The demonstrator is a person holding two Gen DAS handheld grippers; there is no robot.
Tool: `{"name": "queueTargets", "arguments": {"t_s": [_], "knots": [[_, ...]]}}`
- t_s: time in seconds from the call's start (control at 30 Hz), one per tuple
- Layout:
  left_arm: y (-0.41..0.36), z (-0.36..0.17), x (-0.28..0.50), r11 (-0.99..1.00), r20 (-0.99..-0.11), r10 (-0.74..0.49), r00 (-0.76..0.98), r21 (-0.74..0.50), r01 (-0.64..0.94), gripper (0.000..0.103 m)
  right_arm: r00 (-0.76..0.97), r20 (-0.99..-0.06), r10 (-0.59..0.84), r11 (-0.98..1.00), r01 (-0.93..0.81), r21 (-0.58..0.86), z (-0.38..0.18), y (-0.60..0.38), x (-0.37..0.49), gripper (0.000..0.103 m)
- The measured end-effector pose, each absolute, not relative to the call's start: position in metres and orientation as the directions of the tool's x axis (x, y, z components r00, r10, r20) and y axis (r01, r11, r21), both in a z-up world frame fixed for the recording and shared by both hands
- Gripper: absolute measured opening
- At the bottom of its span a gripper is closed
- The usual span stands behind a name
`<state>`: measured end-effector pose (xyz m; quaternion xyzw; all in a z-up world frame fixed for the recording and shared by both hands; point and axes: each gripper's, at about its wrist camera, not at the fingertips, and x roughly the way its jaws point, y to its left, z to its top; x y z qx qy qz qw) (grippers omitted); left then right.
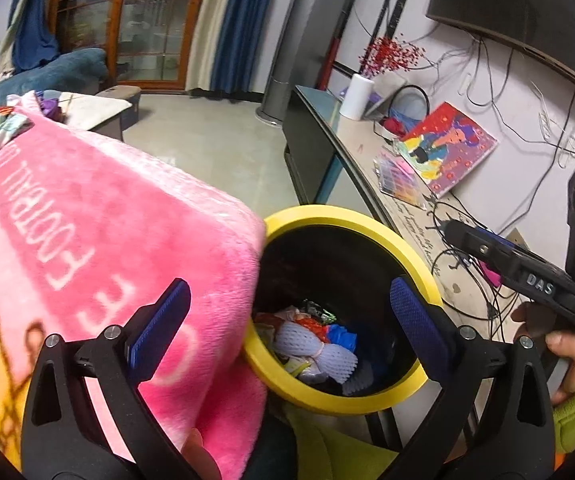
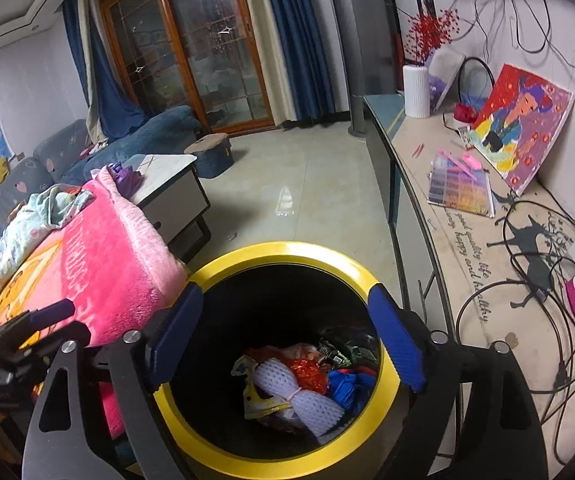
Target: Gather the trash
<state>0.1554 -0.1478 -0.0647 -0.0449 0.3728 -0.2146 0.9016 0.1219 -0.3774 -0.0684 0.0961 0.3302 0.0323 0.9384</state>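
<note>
A pink blanket (image 2: 99,264) lies left; a colourful painting (image 2: 523,128) leans against the wall.

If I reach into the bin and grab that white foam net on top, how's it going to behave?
The white foam fruit net looks very light, airy mesh. It would probably squash between the pads rather than resist, since it already lies bunched and tied at the middle. It sits loose on other wrappers inside the yellow-rimmed trash bin, so it should lift free easily, perhaps dragging a scrap along.

Tiled floor (image 2: 287,184); yellow-rimmed bin (image 2: 287,250), low table (image 2: 167,188)
</note>
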Motion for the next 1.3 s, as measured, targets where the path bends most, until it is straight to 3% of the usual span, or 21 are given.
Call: {"name": "queueTargets", "arguments": {"t_s": [0.27,0.53,0.93,1.1,1.3], "knots": [[-0.118,-0.051,0.146,0.935,-0.637,-0.353,0.686,-0.216,0.281,0.092,0.801,-0.582,0.139,0.984,-0.048,0.169,-0.053,-0.346,0.107,0.096],[-0.079,-0.036,0.124,0.964,-0.600,-0.264,0.755,-0.173,0.200,0.092,0.824,-0.538,0.180,0.979,-0.098,0.178,-0.043,-0.308,0.084,0.096],[-0.035,-0.023,0.066,0.986,-0.507,-0.164,0.846,-0.098,0.132,0.092,0.914,-0.367,0.173,0.985,-0.164,0.058,-0.034,-0.245,0.035,0.096],[-0.024,-0.019,0.048,0.987,-0.473,-0.156,0.867,-0.102,0.122,0.092,0.937,-0.309,0.165,0.986,-0.166,0.023,-0.031,-0.230,0.016,0.096],[-0.019,-0.022,0.035,0.986,-0.465,-0.162,0.870,-0.112,0.123,0.092,0.940,-0.303,0.158,0.987,-0.163,0.009,-0.032,-0.225,0.014,0.096]]}}
